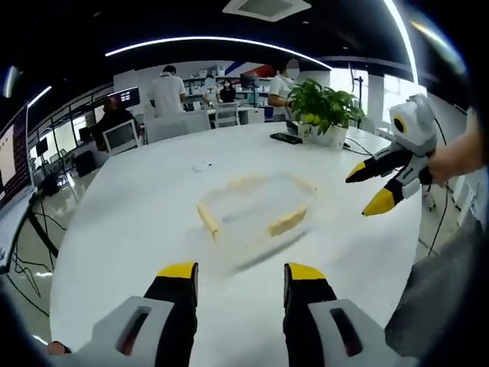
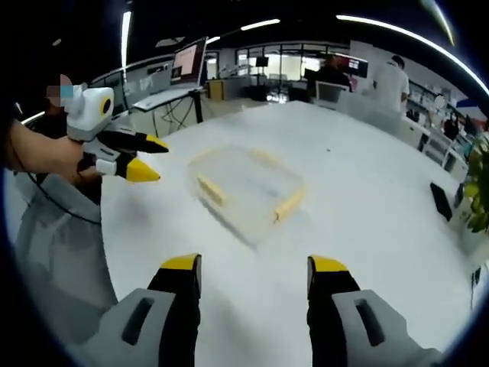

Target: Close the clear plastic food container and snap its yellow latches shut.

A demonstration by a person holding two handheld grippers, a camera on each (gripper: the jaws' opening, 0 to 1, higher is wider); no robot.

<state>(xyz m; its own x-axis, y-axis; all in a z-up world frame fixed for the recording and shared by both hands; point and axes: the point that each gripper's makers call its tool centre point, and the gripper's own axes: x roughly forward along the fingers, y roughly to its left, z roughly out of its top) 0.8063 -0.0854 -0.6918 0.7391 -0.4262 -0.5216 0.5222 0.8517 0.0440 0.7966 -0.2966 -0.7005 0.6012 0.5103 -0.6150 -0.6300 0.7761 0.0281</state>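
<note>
A clear plastic food container [image 1: 256, 205] [image 2: 246, 183] with yellow latches sits on the white table, blurred in both views. Yellow latches [image 1: 286, 222] [image 2: 289, 205] show along its sides; whether they are snapped I cannot tell. My left gripper [image 1: 241, 277] is open just short of the container, nothing between its yellow tips. My right gripper [image 2: 254, 269] is open as well, hovering on the near side of the container. In the left gripper view the right gripper [image 1: 369, 188] comes in from the right, held by a hand; in the right gripper view the left gripper [image 2: 149, 158] comes in from the left.
A round white table [image 1: 137, 222] [image 2: 367, 199] carries a potted plant [image 1: 325, 111], a black device [image 1: 286, 138] [image 2: 442, 201] and a small white item [image 1: 202, 165]. People sit and stand at desks with monitors [image 1: 121, 135] behind.
</note>
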